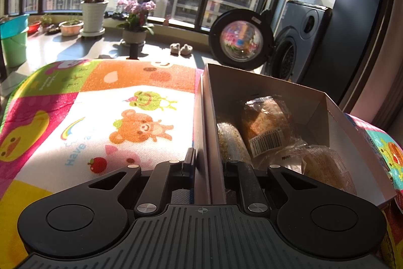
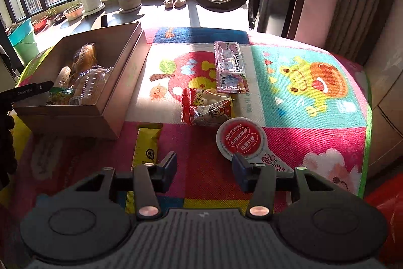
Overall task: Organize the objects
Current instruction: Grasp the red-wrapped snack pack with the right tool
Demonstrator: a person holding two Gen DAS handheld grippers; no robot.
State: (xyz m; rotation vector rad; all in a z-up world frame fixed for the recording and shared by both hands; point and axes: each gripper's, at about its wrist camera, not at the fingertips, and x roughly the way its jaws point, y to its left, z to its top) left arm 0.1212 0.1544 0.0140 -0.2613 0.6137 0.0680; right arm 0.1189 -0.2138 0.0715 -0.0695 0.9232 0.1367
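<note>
Cardboard box (image 2: 126, 82) at ten o'clock in the right wrist view, open, part-filled with wrapped buns (image 2: 85, 59). Pinched by its side wall in the left claw (image 1: 211, 164), one pad on each face of the wall. Right claw (image 2: 204, 165) spread and empty above the cartoon-print table (image 2: 314, 143).

Not yet packed, outside the box:
- yellow packet (image 2: 148, 143) at nine o'clock of that claw
- red-lidded cup (image 2: 239, 140) at one o'clock
- red snack bag (image 2: 206, 107) at twelve
- clear blister pack (image 2: 230, 67) further out at twelve

Likely trouble:
- thin wall buckling, or the box tilting, under any pull from the left claw
- flat tab of the cup lid slipping out of a shallow pinch
- limp snack bag sagging and catching the box rim
- cup and bag nearly touching, so easy to nudge one while reaching for the other

Only in the left wrist view: the pinch on the wall up close, and a barcode on a bun wrapper. Only in the right wrist view: every loose item, and the empty right claw.
</note>
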